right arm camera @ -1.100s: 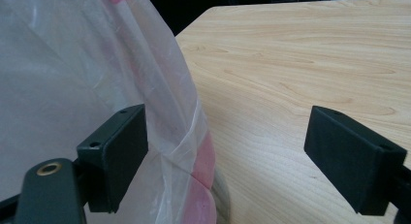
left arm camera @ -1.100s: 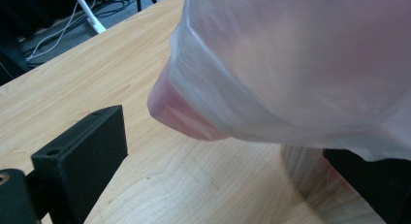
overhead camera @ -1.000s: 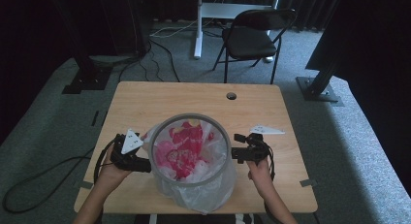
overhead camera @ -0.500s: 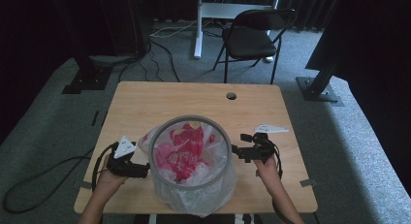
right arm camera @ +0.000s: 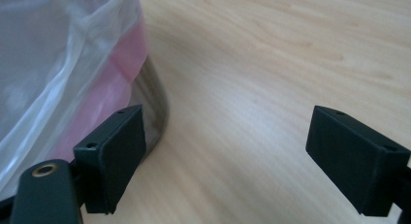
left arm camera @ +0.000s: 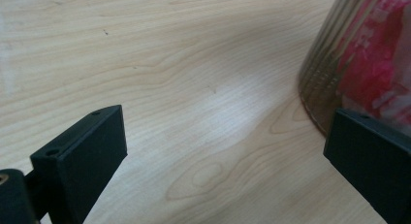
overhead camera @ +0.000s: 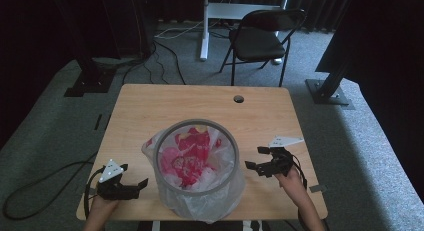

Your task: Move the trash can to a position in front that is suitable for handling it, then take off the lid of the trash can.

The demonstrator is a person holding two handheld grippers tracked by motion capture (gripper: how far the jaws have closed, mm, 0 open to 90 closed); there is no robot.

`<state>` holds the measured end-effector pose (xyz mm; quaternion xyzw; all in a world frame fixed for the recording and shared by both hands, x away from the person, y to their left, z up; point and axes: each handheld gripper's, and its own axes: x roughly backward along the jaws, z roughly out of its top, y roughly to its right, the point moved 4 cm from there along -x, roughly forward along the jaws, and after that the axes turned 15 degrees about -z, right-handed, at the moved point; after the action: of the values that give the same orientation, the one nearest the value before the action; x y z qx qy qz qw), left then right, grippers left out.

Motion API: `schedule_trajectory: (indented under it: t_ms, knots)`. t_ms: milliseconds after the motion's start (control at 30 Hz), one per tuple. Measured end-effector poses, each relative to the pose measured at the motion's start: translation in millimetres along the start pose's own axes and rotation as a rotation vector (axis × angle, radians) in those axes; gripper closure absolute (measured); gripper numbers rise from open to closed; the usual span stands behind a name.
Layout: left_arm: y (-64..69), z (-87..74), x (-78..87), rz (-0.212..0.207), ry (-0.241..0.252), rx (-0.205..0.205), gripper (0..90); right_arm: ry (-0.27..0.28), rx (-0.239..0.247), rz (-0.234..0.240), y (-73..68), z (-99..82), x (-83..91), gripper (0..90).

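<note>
A round bin with a grey rim (overhead camera: 196, 127) stands at the table's front middle, lined with a clear plastic bag (overhead camera: 200, 211) whose edge is folded down over the outside. Red and pink material (overhead camera: 192, 153) lies inside. My left gripper (overhead camera: 135, 175) is open near the front left edge, a short way left of the bin, jaws toward it. My right gripper (overhead camera: 254, 157) is open just right of the bin. In the left gripper view the gripper (left arm camera: 223, 136) frames bare wood, the bin (left arm camera: 358, 54) at right. The right gripper (right arm camera: 228, 136) has the bag (right arm camera: 63, 54) at left.
The wooden table (overhead camera: 200, 101) has a cable hole (overhead camera: 238, 98) near its far edge. A black folding chair (overhead camera: 260, 38) and a white desk leg (overhead camera: 204, 26) stand beyond it. Black stand bases sit on the carpet at both sides, with cables at left.
Both grippers have drawn outward from the bin's rim. The left one has dropped back toward the front left edge; the right one has shifted right. Both stand apart from the bag now.
</note>
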<state>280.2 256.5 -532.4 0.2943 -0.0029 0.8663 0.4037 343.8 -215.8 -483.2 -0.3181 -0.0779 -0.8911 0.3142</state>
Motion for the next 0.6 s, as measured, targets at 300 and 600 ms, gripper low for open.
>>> schedule_trajectory:
  t_ms: [300, 600]
  knots:
    - [-7.3, -11.6, -11.0, -0.022, -0.018, -0.002, 1.7, 0.059, -0.056, 0.045, 7.0, -4.3, 16.6, 11.4]
    - [-7.3, -15.7, -7.2, -0.030, -0.033, -0.031, 1.8, 0.060, -0.061, 0.091, 3.9, -6.4, 25.0, 10.9]
